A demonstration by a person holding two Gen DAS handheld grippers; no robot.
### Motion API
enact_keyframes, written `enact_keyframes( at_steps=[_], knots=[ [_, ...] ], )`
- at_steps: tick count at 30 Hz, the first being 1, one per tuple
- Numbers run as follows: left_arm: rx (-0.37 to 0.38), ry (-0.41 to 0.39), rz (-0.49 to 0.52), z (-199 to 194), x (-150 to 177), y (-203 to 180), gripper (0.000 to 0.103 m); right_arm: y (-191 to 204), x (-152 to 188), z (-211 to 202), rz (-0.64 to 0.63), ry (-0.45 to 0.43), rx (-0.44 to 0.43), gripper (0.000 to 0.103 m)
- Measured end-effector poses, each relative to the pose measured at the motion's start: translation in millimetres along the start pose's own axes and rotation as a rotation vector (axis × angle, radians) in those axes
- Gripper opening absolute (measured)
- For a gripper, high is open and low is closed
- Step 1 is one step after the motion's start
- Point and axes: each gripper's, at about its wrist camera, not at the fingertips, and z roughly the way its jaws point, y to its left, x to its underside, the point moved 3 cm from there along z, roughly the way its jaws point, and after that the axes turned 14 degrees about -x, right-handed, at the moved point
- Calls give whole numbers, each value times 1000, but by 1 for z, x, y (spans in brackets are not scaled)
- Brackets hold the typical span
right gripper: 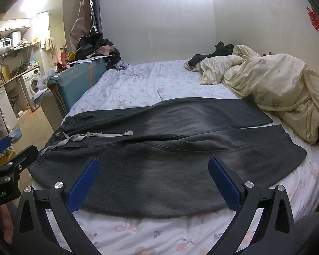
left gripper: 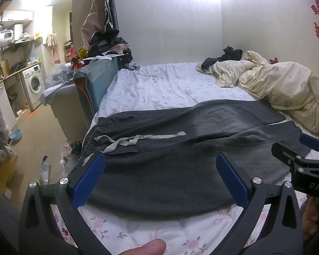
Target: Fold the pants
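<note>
Dark grey sweatpants (left gripper: 180,140) lie flat across the bed, waistband with a grey drawstring (left gripper: 129,140) at the left, both legs running right. They also show in the right wrist view (right gripper: 165,148). My left gripper (left gripper: 160,165) is open and empty, hovering over the near leg by the waistband. My right gripper (right gripper: 154,170) is open and empty over the middle of the near leg. The right gripper's side shows at the right of the left wrist view (left gripper: 304,157). The left gripper's side shows at the left of the right wrist view (right gripper: 8,161).
The bed has a floral sheet (right gripper: 159,233). A cream duvet (right gripper: 276,85) is heaped at the far right, touching the far leg's cuff. Dark clothes (right gripper: 221,51) lie by the wall. A teal headboard (right gripper: 78,80), piled clutter and a washing machine (left gripper: 33,85) stand left.
</note>
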Motion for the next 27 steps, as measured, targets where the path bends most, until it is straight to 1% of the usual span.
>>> enact_keyframes(
  at_steps=[6,27],
  knots=[
    [0,7,-11,1,-1,5,102,-1,2,-1,2,0,0,103],
    [0,3,-11,1,-2,4,102,0,2,-2,1,1,1,103]
  ],
)
